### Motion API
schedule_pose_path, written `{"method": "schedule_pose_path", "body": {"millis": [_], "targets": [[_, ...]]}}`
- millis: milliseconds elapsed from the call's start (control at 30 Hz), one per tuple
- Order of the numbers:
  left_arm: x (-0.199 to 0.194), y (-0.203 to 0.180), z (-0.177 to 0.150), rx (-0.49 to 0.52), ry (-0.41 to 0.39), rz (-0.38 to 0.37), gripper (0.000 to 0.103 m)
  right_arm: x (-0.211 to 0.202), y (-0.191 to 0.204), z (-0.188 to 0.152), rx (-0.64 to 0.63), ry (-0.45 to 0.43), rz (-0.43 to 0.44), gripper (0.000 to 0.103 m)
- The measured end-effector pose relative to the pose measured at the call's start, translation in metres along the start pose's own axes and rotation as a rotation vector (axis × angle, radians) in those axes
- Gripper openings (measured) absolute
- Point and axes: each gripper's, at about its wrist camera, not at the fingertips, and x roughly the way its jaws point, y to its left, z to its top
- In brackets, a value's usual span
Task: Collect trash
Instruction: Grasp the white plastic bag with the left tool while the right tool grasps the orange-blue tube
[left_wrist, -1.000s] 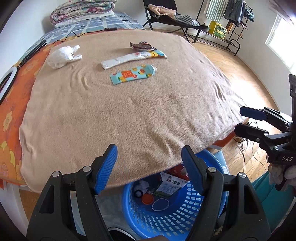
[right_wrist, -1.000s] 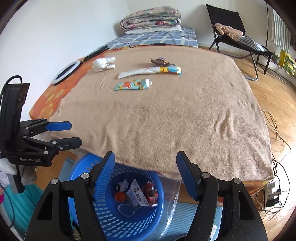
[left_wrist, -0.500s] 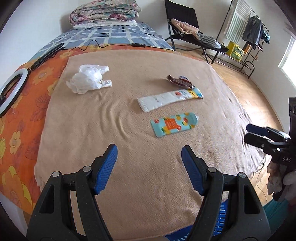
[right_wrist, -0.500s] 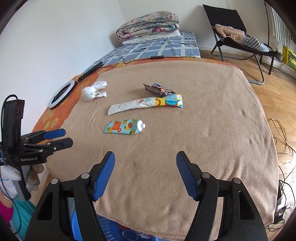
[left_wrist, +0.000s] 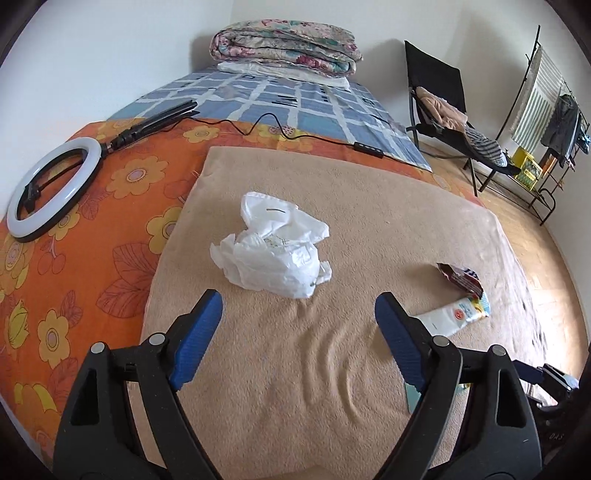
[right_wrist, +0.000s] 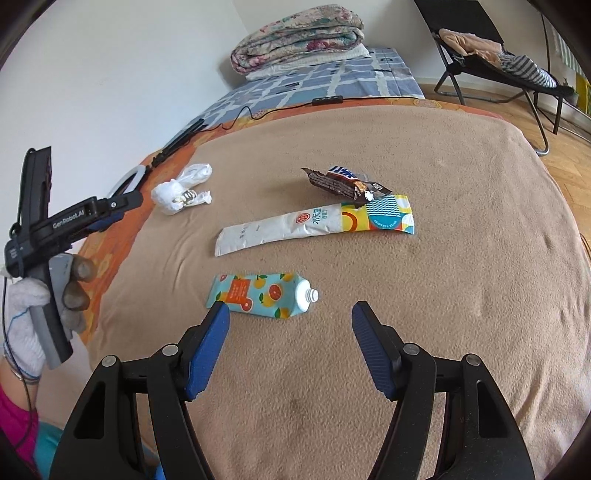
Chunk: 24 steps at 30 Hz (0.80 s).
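Observation:
Trash lies on a tan blanket (left_wrist: 332, 206) on a bed. A crumpled white plastic bag (left_wrist: 275, 254) lies just ahead of my open, empty left gripper (left_wrist: 297, 317). It shows small in the right wrist view (right_wrist: 181, 190). A fruit-print tube (right_wrist: 260, 295) lies just ahead of my open, empty right gripper (right_wrist: 290, 328). Beyond it lie a long white and patterned pouch (right_wrist: 314, 225) and a brown candy wrapper (right_wrist: 343, 182). The pouch (left_wrist: 456, 315) and wrapper (left_wrist: 460, 277) also show right of the left gripper.
An orange floral sheet (left_wrist: 74, 236) with a ring light (left_wrist: 51, 192) and its cable lies left of the blanket. Folded quilts (left_wrist: 286, 48) sit at the bed's far end. A black folding chair (left_wrist: 443, 107) and a clothes rack stand on the wooden floor at right.
Both grippers moved forward over the bed, away from the blue basket, which has left view. The left one now faces the white bag, the right one the fruit-print tube. Both stayed open.

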Motion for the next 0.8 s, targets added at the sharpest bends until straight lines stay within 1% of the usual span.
{"method": "schedule_pose_path", "body": {"millis": [167,267,400,433,500,567,600,633,700,767,800], "targets": [[0.021,0.005,0.01,-0.03,0.005,0.022,0.087,0.016,0.004,0.002,-0.002,0.013,0.019,0.068],[0.033,0.005,0.013,-0.037,0.015,0.042,0.087,0.024,0.008,0.002,-0.026,0.02,0.005,0.068],[0.048,0.009,0.015,-0.048,0.031,0.07,0.087,0.035,0.011,0.002,-0.042,0.034,-0.005,0.065],[0.05,0.01,0.014,-0.055,0.032,0.071,0.087,0.037,0.011,0.003,-0.039,0.035,-0.004,0.064],[0.053,0.013,0.015,-0.071,0.03,0.061,0.087,0.041,0.011,0.005,-0.036,0.042,-0.003,0.057],[0.053,0.014,0.015,-0.074,0.025,0.056,0.087,0.046,0.011,0.006,-0.036,0.052,-0.018,0.056],[0.054,0.014,0.016,-0.071,0.022,0.055,0.084,0.048,0.011,0.006,-0.033,0.055,-0.021,0.055],[0.055,0.013,0.017,-0.067,0.025,0.055,0.075,0.049,0.01,0.006,-0.028,0.059,-0.018,0.053],[0.057,0.014,0.016,-0.064,0.035,0.045,0.067,0.053,0.009,0.006,-0.022,0.069,-0.019,0.042],[0.056,0.014,0.016,-0.059,0.028,0.043,0.065,0.054,0.008,0.006,-0.019,0.069,-0.026,0.038],[0.056,0.015,0.016,-0.058,0.024,0.043,0.061,0.053,0.006,0.006,-0.012,0.068,-0.023,0.033]]}}
